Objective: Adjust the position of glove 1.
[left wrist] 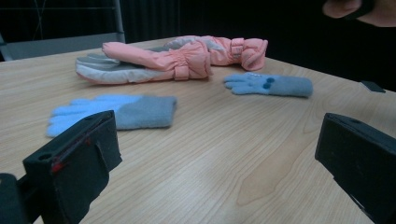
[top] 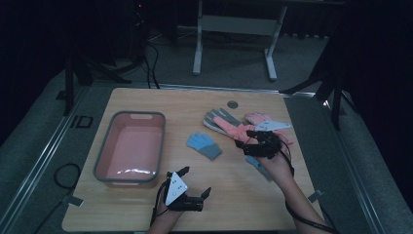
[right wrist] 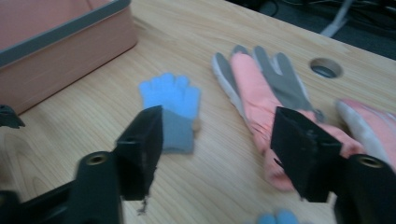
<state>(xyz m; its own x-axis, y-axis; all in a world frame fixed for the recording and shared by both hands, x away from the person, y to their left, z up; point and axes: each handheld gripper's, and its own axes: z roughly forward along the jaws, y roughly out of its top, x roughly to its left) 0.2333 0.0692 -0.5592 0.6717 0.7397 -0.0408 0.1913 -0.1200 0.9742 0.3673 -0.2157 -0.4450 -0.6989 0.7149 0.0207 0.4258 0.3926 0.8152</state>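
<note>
Two tools open | left tool [top: 195, 181] low near table edge; right tool [top: 250, 141] over pink glove [top: 231, 126]

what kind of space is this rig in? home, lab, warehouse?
Most likely a lab or data-collection room. A plain wooden table with a cable hole stands on grey carpet, a bare desk frame stands behind it, and dark stand legs flank it. The gloves and pink bin look like staged props.

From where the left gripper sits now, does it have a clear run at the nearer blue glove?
Probably yes. The left gripper is open, and bare table lies between its jaws and the blue glove. Nothing stands between them; the pink glove lies beyond it.
</note>
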